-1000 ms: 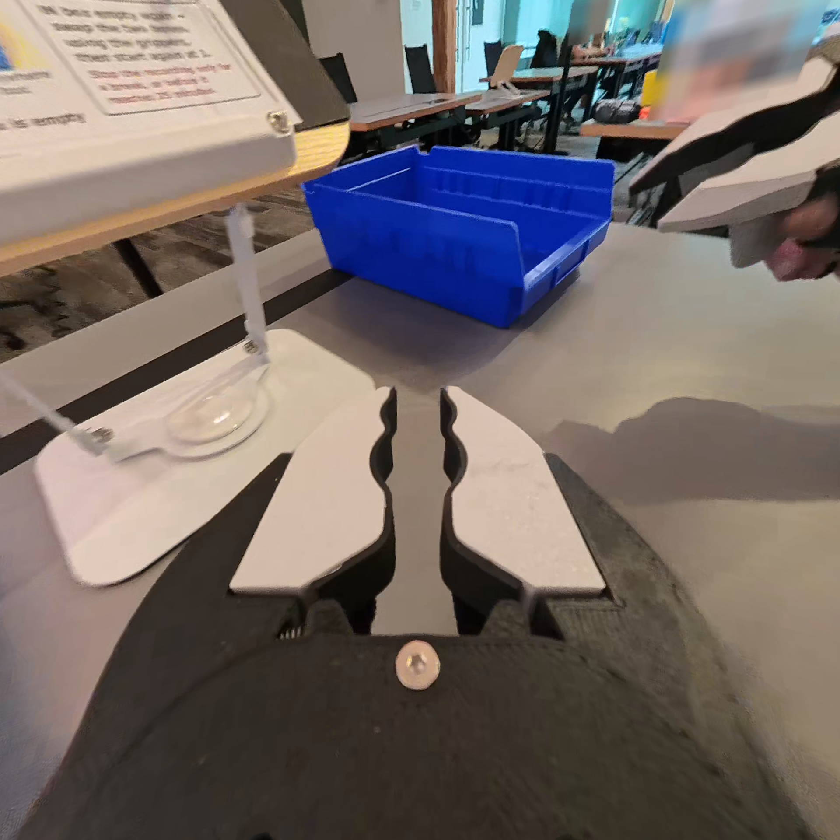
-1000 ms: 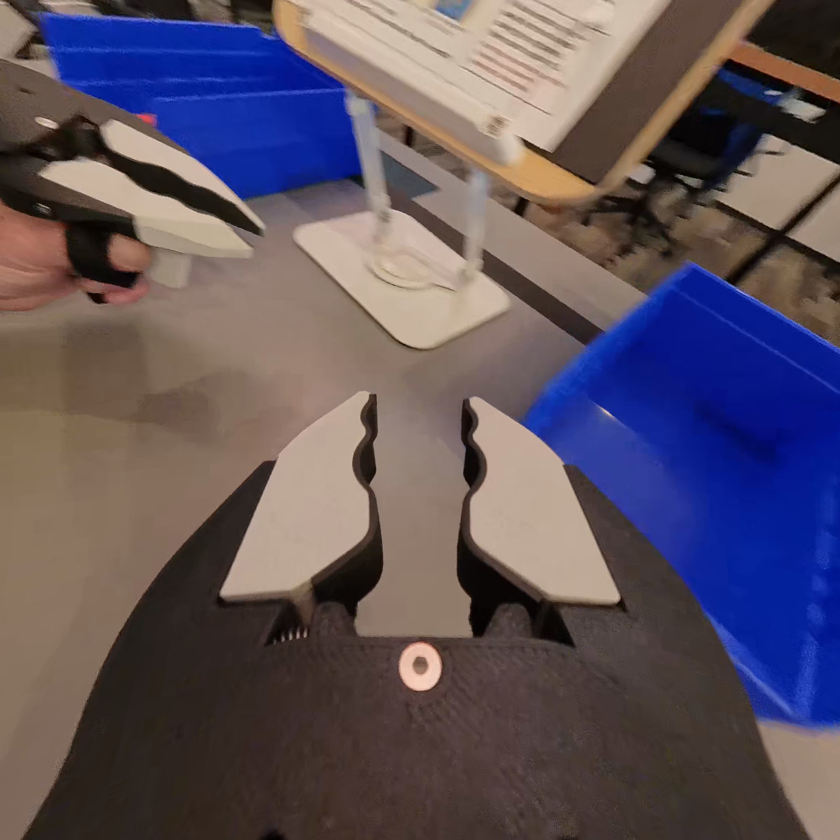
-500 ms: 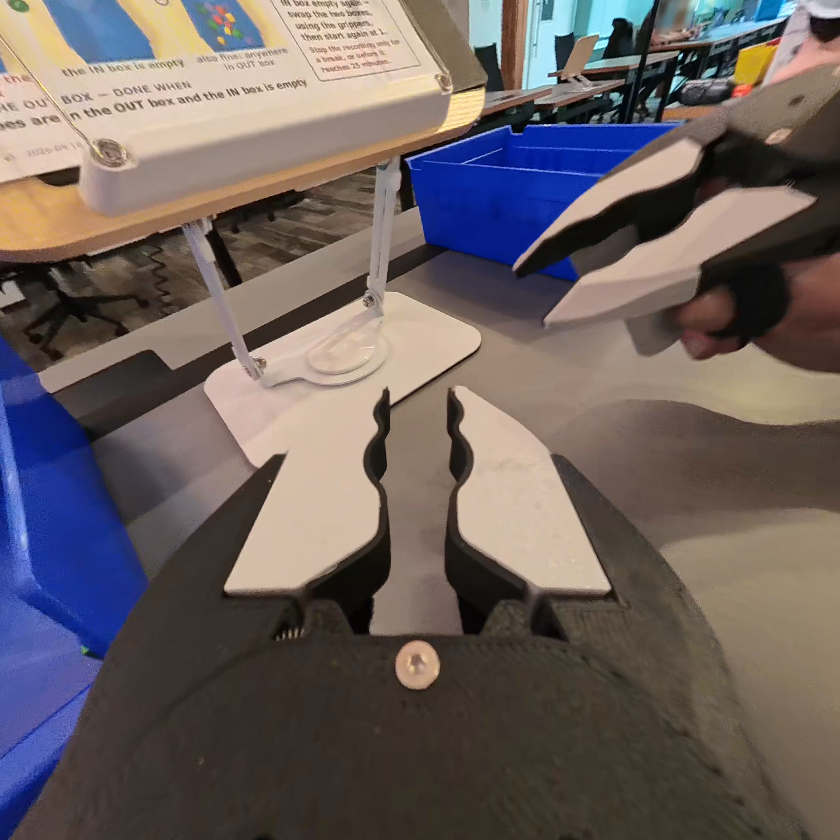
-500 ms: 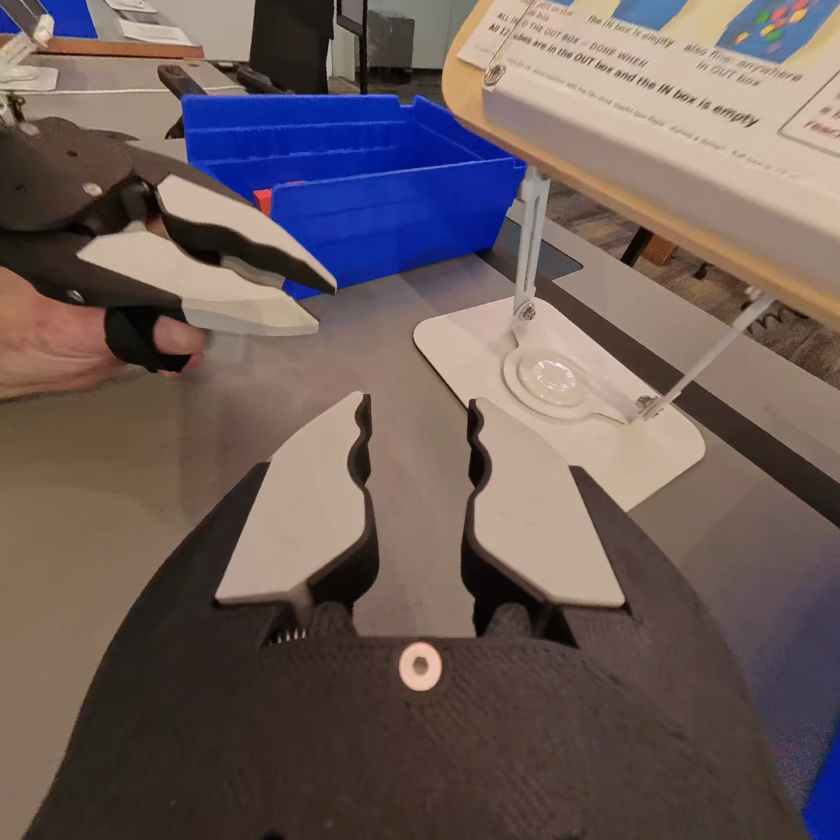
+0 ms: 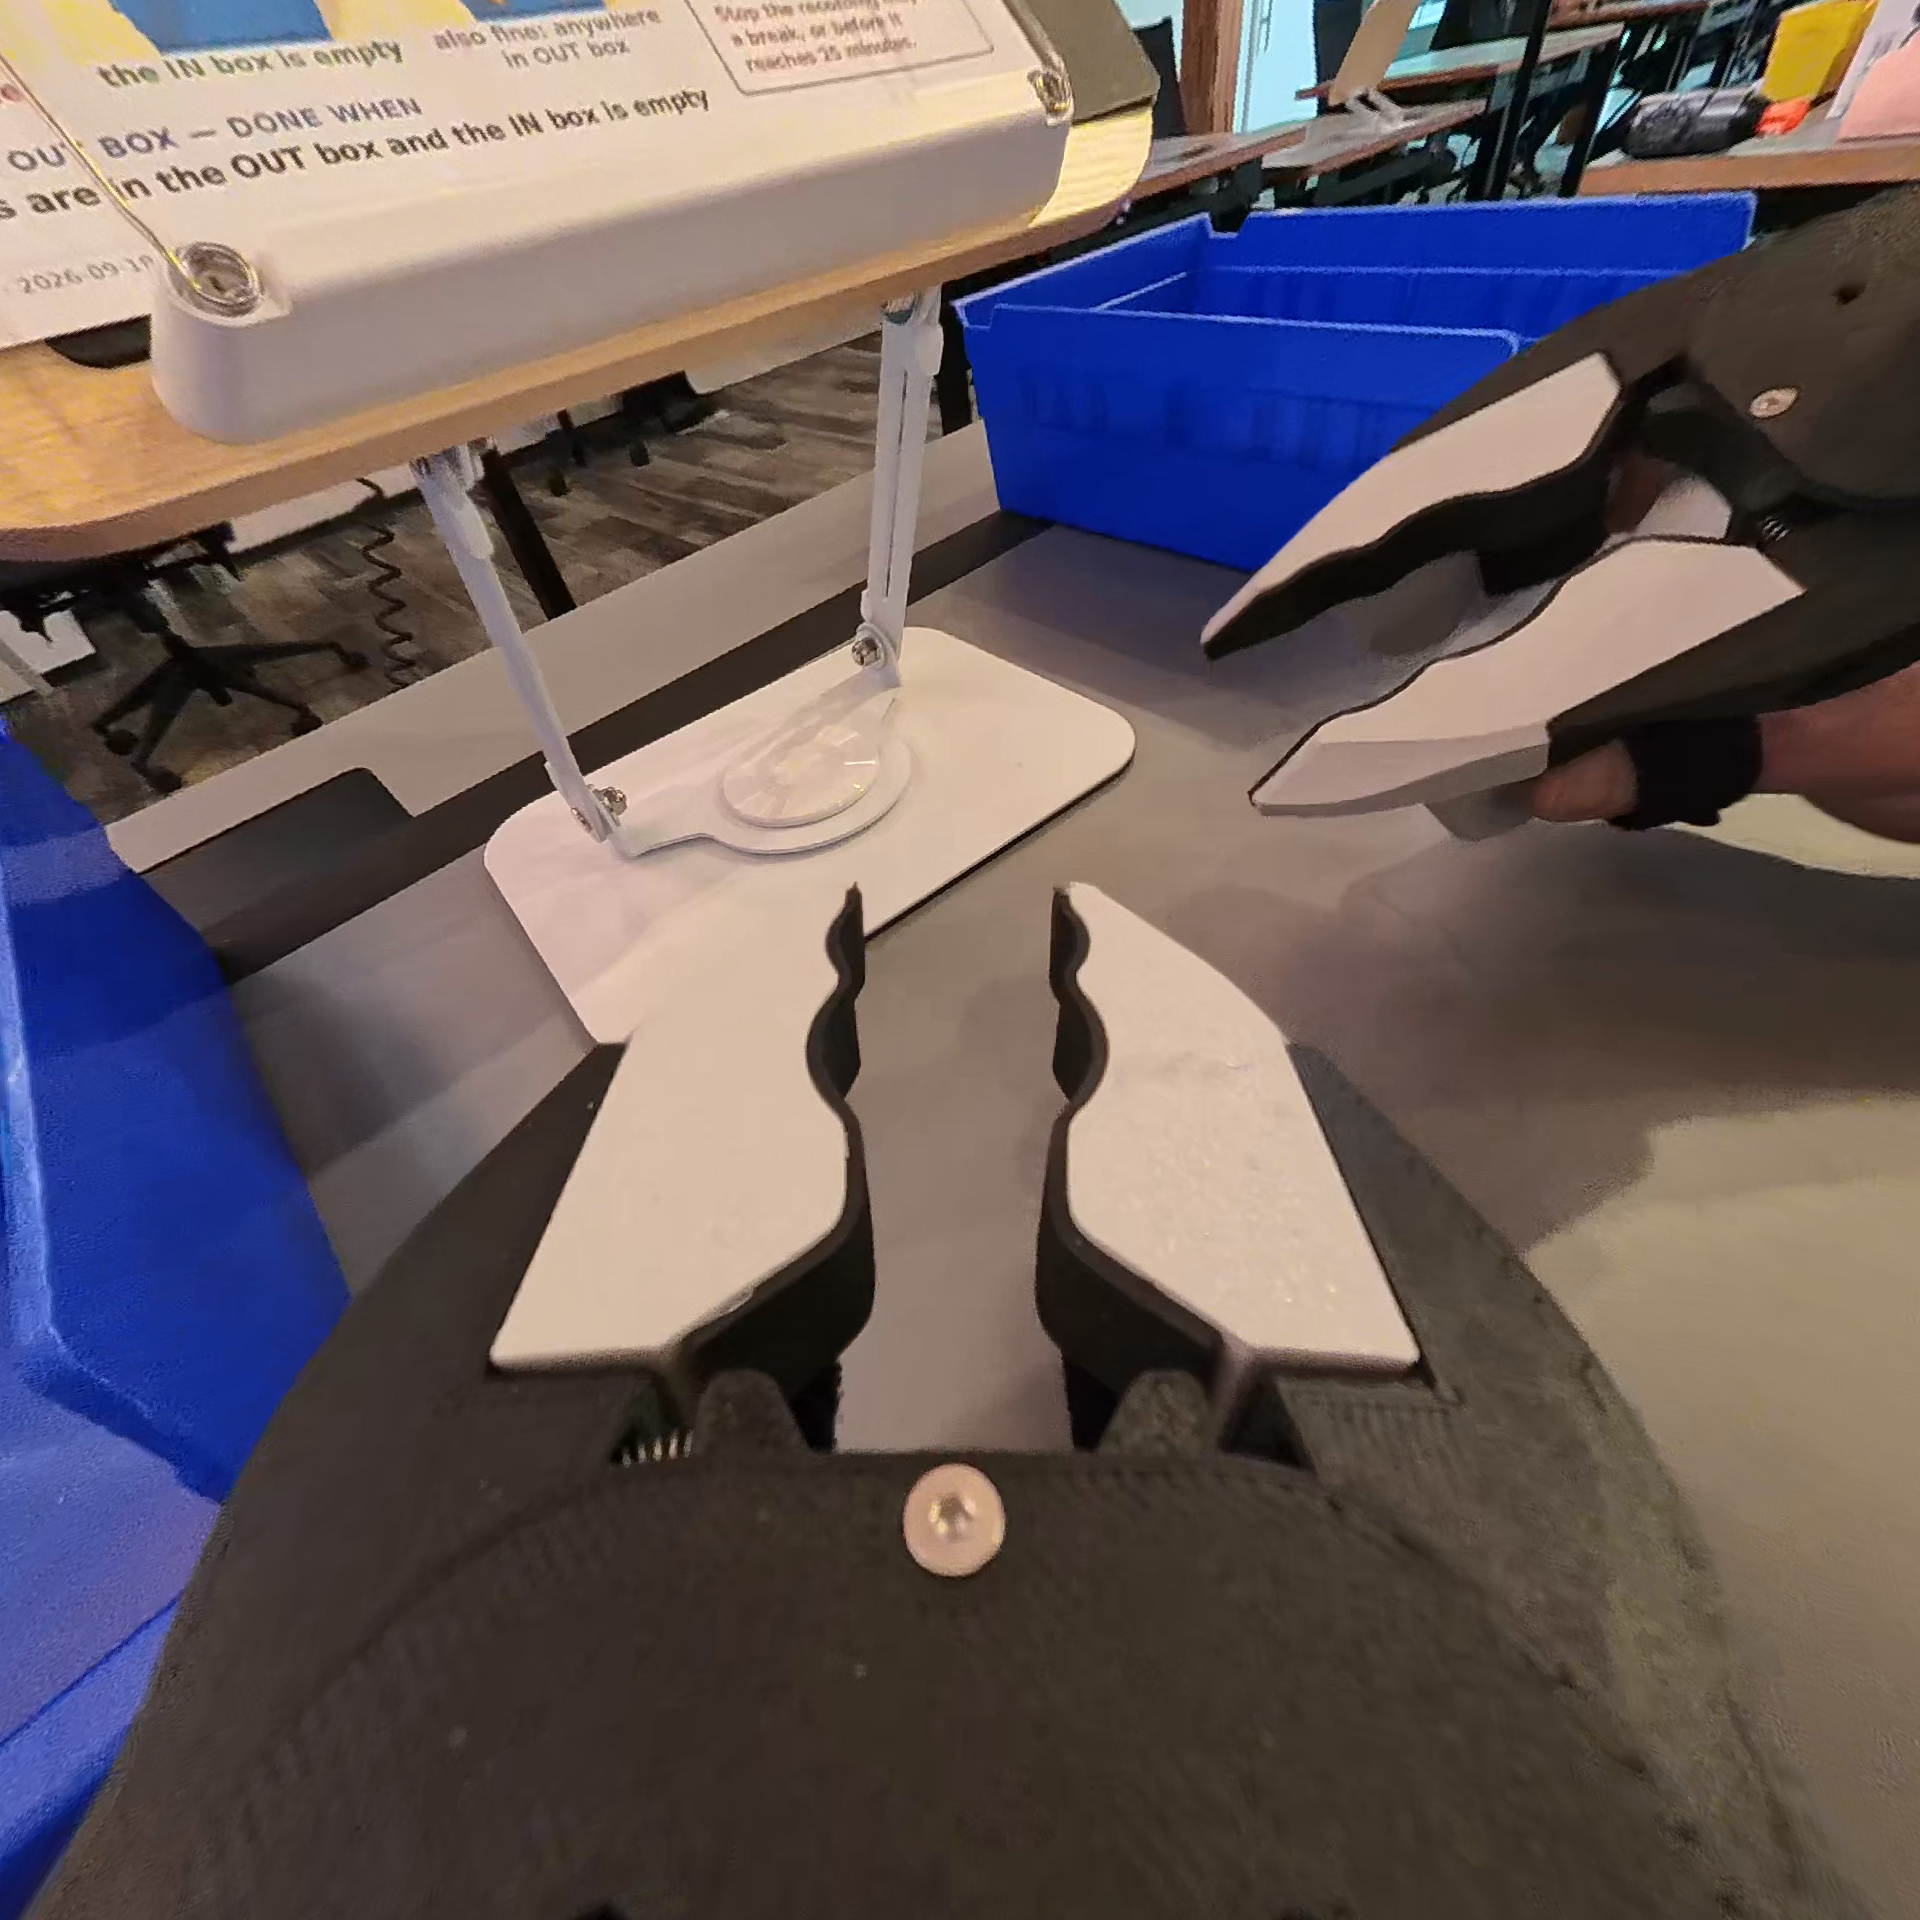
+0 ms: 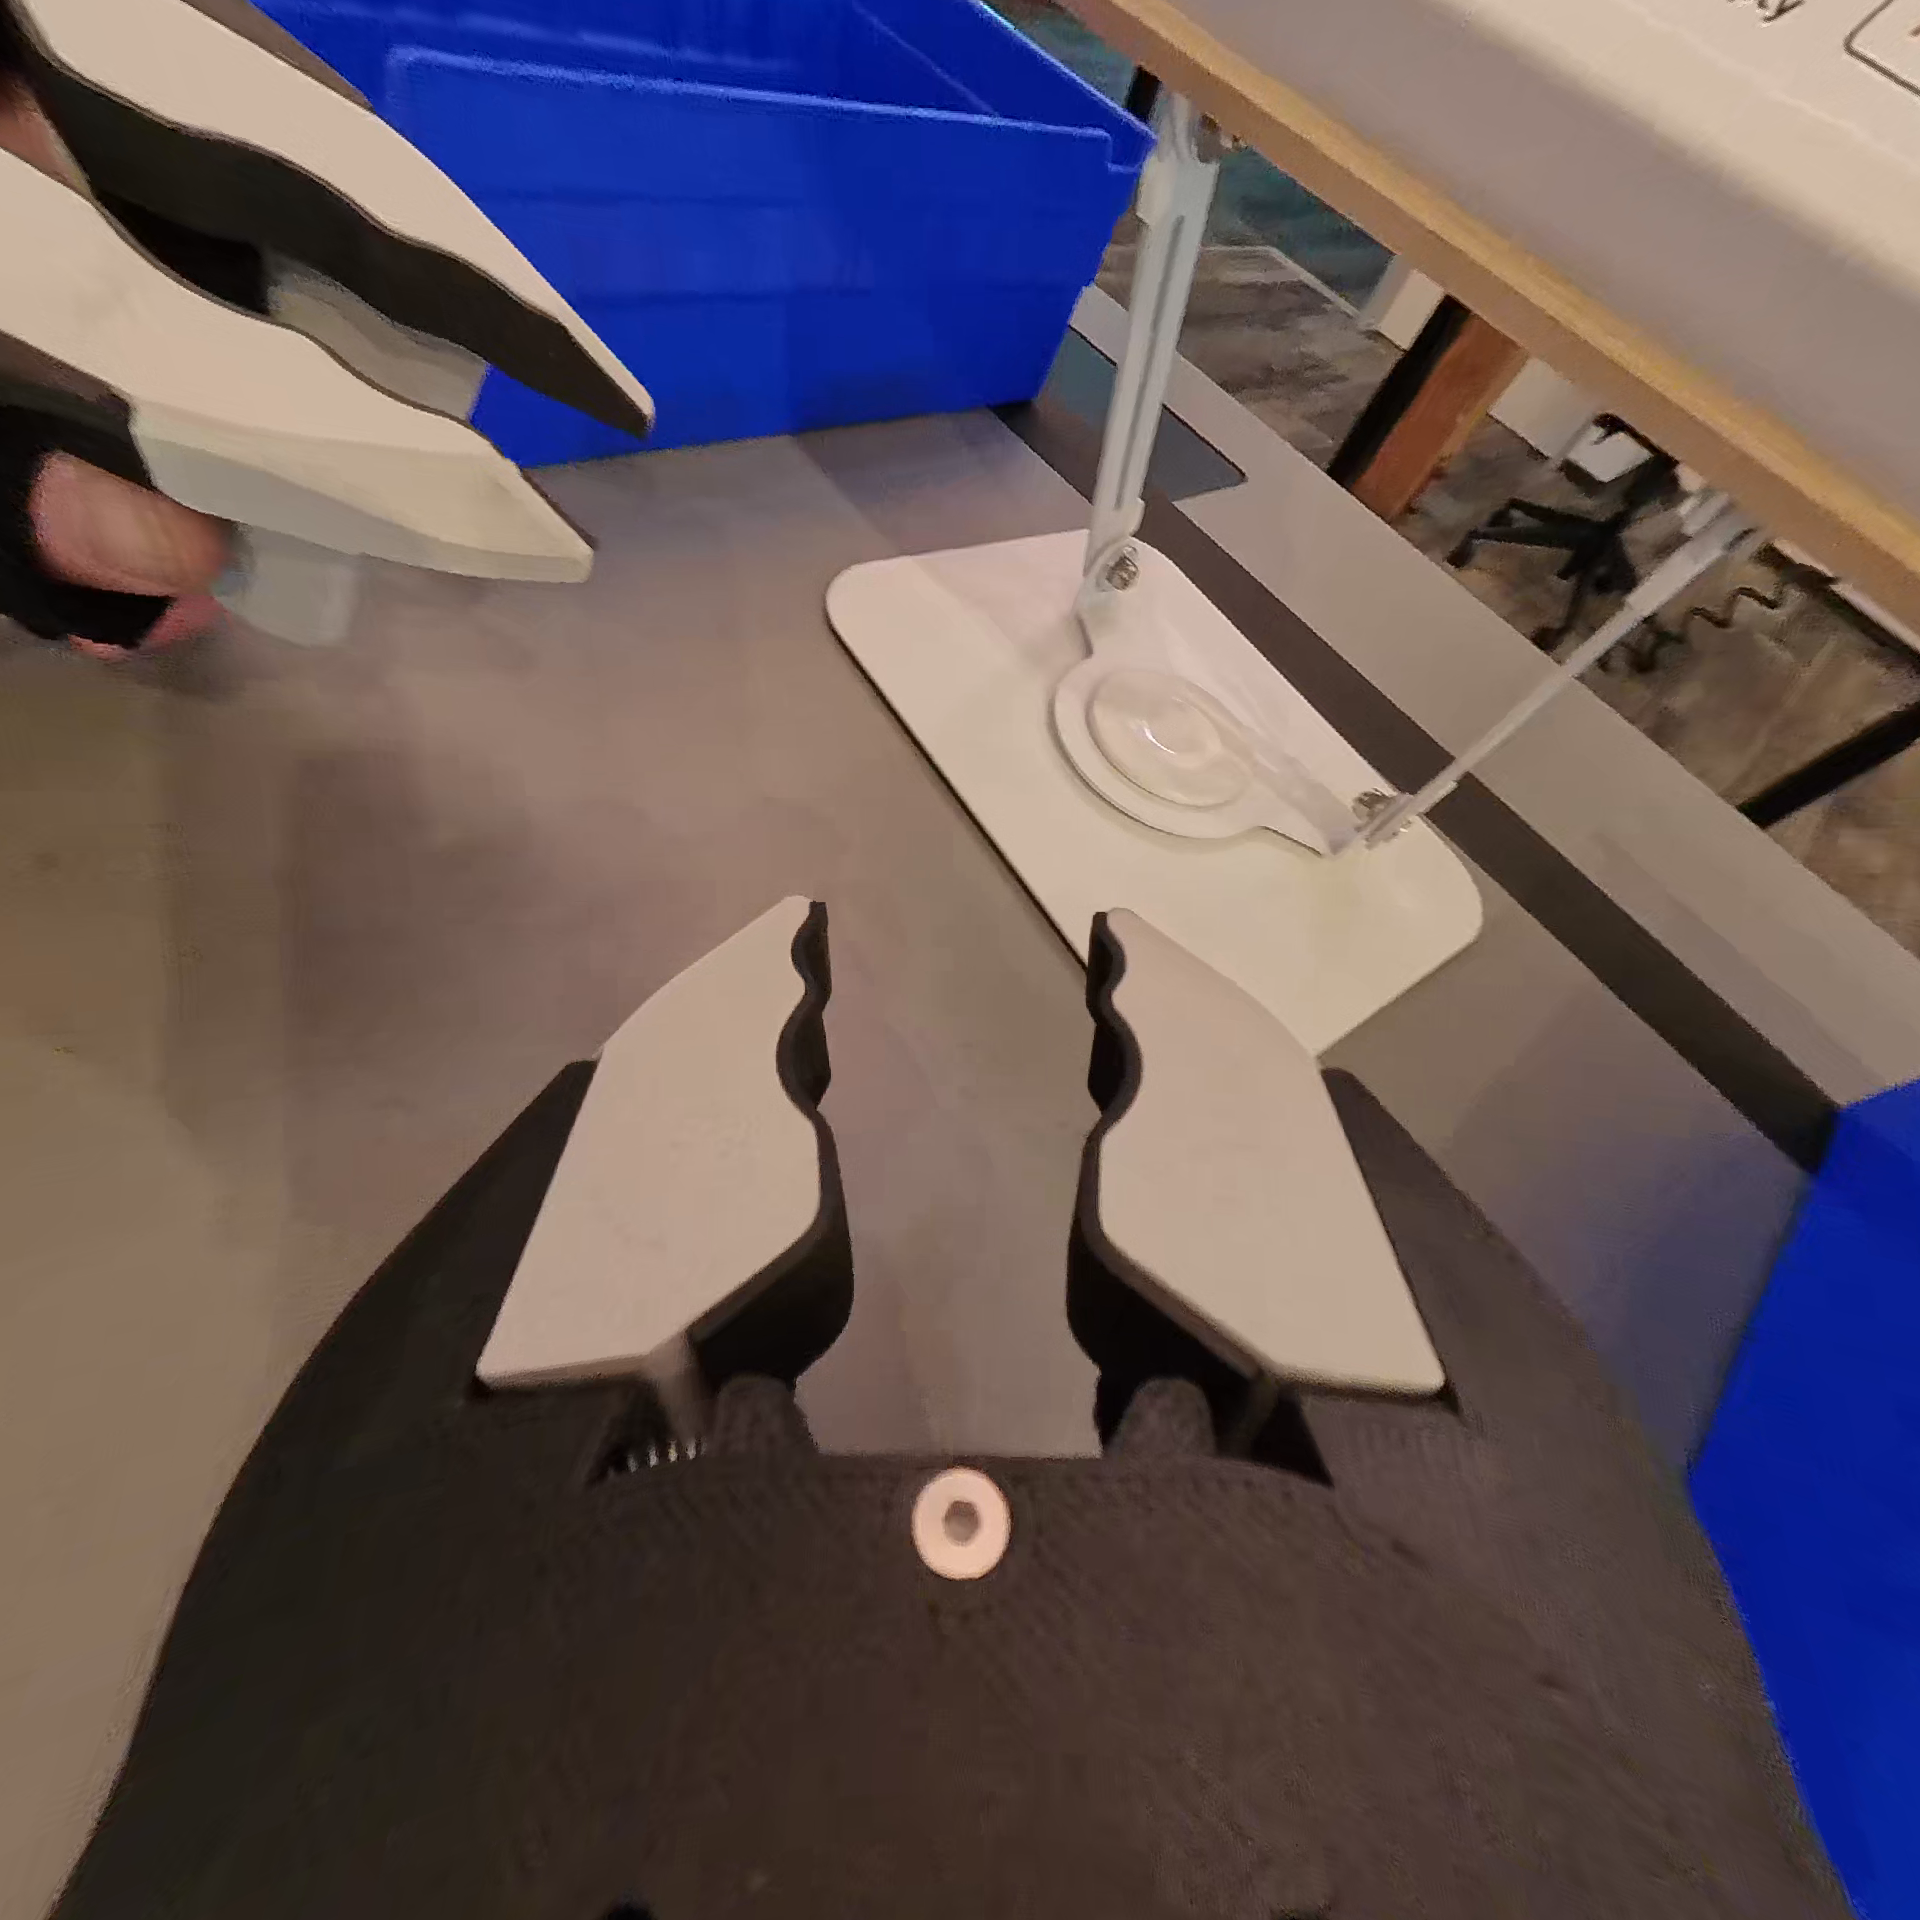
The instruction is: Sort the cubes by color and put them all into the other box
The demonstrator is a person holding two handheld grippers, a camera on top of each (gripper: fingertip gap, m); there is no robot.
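L gripper (image 5: 954, 914) and R gripper (image 6: 956, 930) both hovered over the grey table (image 5: 1558, 1091) w/ jaws partly apart, holding nothing. Blue box (image 5: 1226, 436) sat beyond the white stand (image 5: 935, 748); another blue box (image 5: 114, 1091) at left edge. No cubes visible.

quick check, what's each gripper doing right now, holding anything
Left gripper: open, holding nothing.
Right gripper: open, holding nothing.

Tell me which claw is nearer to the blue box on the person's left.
Left. The left claw has the blue box close beside it, on its left. The right claw is farther off, looking toward that box past the left claw.
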